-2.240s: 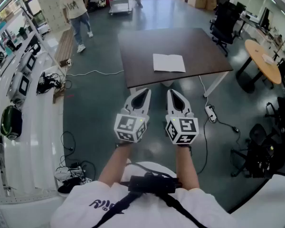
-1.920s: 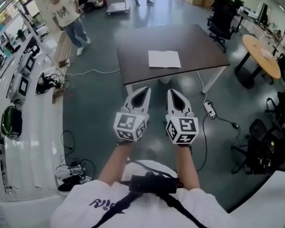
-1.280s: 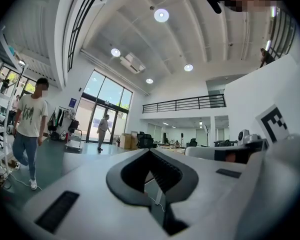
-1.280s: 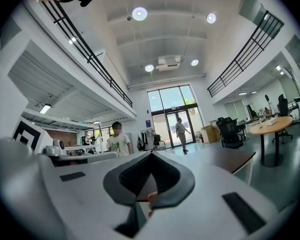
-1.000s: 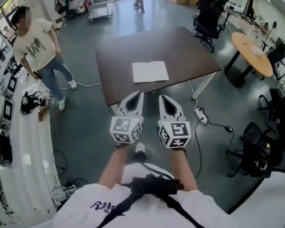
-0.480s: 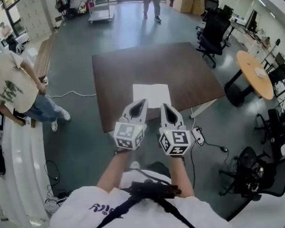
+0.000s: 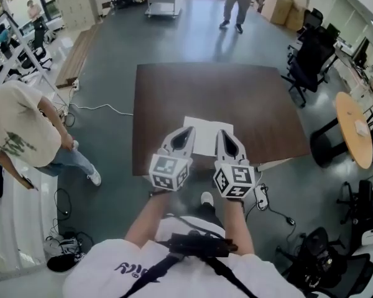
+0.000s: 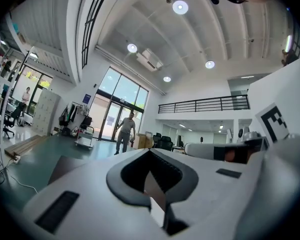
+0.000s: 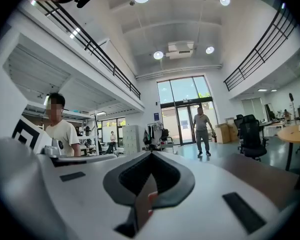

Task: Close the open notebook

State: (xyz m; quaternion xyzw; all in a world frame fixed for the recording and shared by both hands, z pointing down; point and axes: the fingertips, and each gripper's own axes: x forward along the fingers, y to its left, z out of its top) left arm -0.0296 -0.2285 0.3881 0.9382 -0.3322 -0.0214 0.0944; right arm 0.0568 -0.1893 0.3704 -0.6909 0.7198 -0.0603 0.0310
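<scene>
- The left gripper [image 7: 187, 130] and the right gripper [image 7: 222, 131] both have their jaws fully together, and nothing is held in either of them.
- The open notebook [image 7: 204, 136] lies flat on the dark table [image 7: 205, 89], near the edge closest to the person. From the head view, both grippers are in front of it and cover parts of it.
- I judge the step in hand to be the approach; the closing itself is not yet begun.
- To do it well, one gripper probably needs to open a little and go low to the outer edge of one half. It can then take this half and fold it over the spine, while the other gripper presses lightly on the other half so the book does not slide.
- The pages look white, matte and thin, so they may bend or crease if only one sheet is caught.
- The table top looks smooth, brown and rectangular, so it likely gives little friction.
- The gripper shells are hard white plastic, pointed at the front, with a dark lining inside.
</scene>
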